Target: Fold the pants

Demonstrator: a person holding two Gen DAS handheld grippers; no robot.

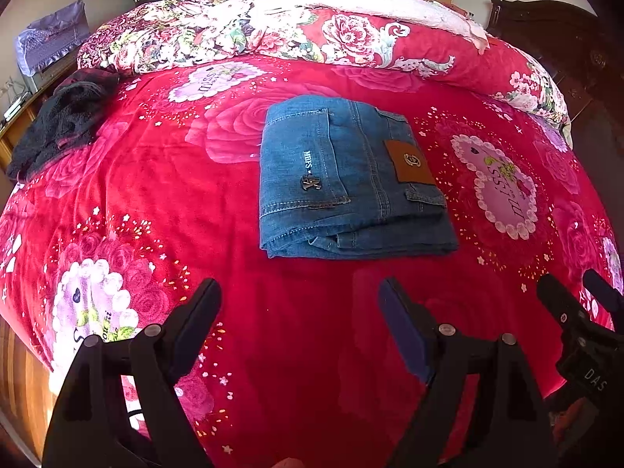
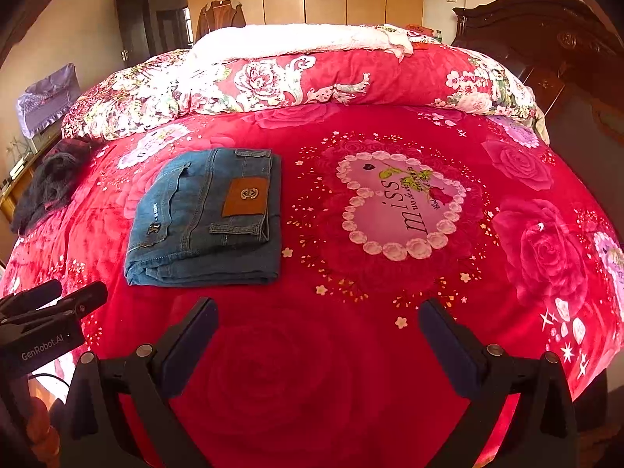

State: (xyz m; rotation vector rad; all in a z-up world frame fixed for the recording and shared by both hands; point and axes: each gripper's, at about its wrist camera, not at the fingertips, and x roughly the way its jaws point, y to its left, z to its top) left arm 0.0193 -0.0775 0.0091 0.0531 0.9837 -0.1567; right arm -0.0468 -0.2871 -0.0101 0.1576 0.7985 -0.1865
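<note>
Denim pants (image 1: pixel 351 179) lie folded square on plush red blanket (image 1: pixel 296 351); both hand-held grippers gape wide, empty

I see folded jeans (image 2: pixel 204 220) flat on red floral bedspread (image 2: pixel 390 331), left of heart print. My right gripper (image 2: pixel 318 325) open, empty, above bedspread. Left gripper (image 2: pixel 58 296) at left edge.

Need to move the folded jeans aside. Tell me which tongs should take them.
Probably left: the jeans lie straight ahead of the open left tongs, but off to the side of the open right tongs.
</note>
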